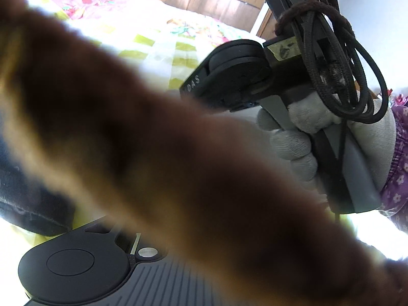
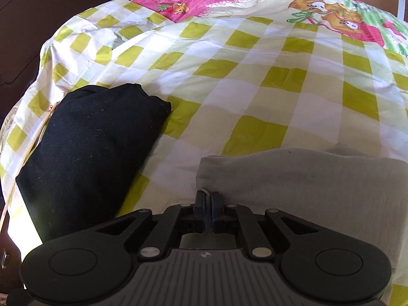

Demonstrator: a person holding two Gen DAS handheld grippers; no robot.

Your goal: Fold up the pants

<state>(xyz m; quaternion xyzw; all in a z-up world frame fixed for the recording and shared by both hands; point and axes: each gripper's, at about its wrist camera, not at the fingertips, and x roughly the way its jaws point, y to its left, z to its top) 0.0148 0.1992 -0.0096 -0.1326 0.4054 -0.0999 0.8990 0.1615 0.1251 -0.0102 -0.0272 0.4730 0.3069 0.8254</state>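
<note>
A bed covered with a yellow-green and white checked bedsheet (image 2: 267, 76), printed with pink panels and cartoon animals toward its far edge, is filling the room in front of brown wooden panelling. On the sheet 2 pieces of clothing are lying apart: a folded black garment (image 2: 89, 153) near the left edge of the bed, and a pair of light grey fabric pants (image 2: 306, 191) spread along the near edge.

The right gripper (image 2: 207, 205) is pointing down at the left near corner of the grey pants, its 2 black fingers nearly together and pinching the fabric edge, with a thin white cord showing between the pads.

In the left wrist view a blurred brown and tan piece of cloth (image 1: 153, 140) is hanging right in front of the lens and is hiding the left gripper's fingers; only its black base is showing at the bottom. Its jaws are standing narrow, almost closed, but I cannot tell what they are holding. Beyond the cloth, the right hand in a grey glove (image 1: 331, 140) is holding the other tool's grey handle, with black braided cables (image 1: 339, 63) looped above it and a purple flowered sleeve (image 1: 397, 165) behind it.
</note>
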